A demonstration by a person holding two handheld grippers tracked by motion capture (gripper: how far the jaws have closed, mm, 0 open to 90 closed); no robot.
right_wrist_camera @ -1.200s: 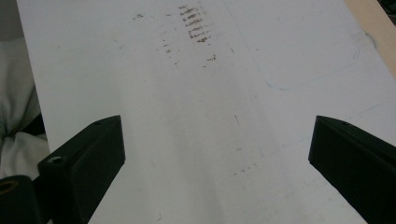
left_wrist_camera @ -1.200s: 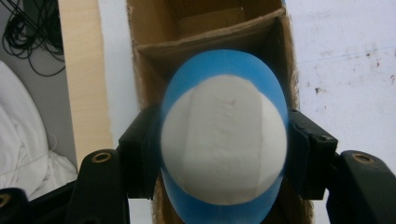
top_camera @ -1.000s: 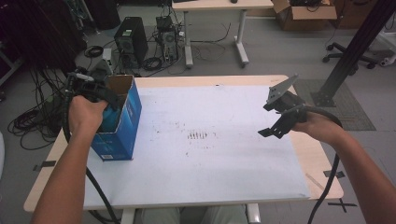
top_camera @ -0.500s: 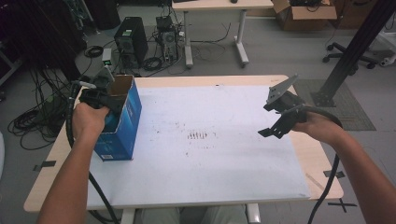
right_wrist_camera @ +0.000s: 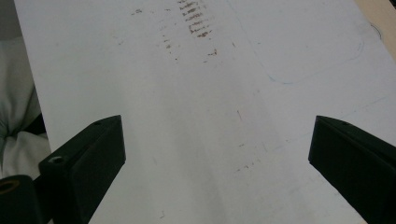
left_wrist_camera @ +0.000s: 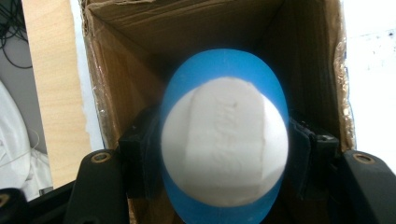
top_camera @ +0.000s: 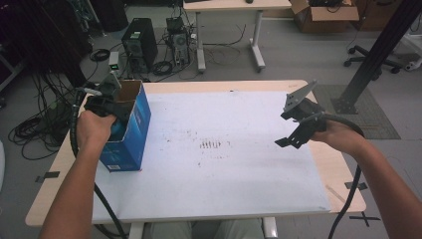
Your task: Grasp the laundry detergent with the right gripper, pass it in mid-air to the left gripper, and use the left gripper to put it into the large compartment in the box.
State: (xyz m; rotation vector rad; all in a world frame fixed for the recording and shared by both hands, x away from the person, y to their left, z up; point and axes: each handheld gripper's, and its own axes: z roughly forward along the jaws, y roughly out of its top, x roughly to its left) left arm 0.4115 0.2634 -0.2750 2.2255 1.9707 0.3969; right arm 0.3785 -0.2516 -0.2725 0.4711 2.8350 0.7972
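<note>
Bottle over the box, left of frame.
Left gripper [left_wrist_camera: 224,154] clamps the blue, white-capped bottle [left_wrist_camera: 224,140] above the open cardboard box [top_camera: 130,130], likely for dropping; right gripper [right_wrist_camera: 217,154] waits wide, empty.

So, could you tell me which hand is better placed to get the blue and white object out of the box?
The left. Its gripper is already shut on the blue and white object inside the open cardboard box. The right gripper hovers open over the white mat, far from the box.

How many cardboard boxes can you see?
2: a blue box on the table's left side, and a brown box on the floor far behind. Others may be hidden.
</note>
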